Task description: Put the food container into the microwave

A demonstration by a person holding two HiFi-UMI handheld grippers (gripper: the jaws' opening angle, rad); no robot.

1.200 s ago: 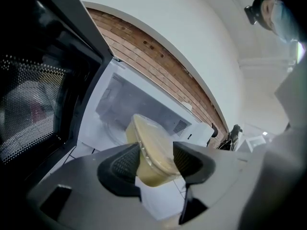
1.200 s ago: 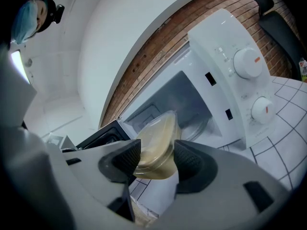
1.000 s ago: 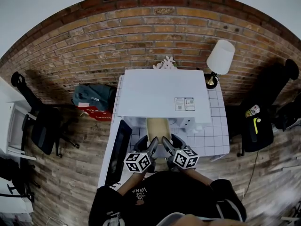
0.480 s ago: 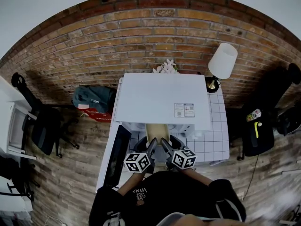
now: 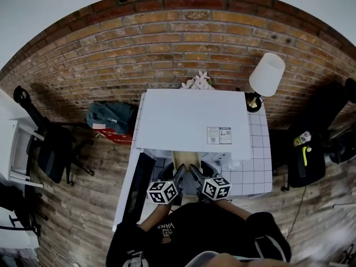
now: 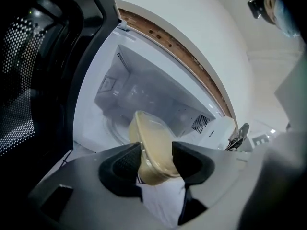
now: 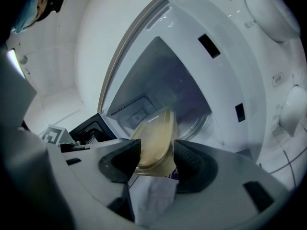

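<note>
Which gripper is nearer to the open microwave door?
Left. The left gripper grips the container on the door's side; the right gripper grips its far side, away from the door.

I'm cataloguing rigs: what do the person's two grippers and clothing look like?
Left gripper and right gripper: grey bodies, black ribbed pads, each carrying a white cube with black square markers. The person wears a black top with white lettering.

Microwave (image 5: 192, 121), lamp (image 5: 266, 77) on tiled table (image 5: 257, 166)
</note>
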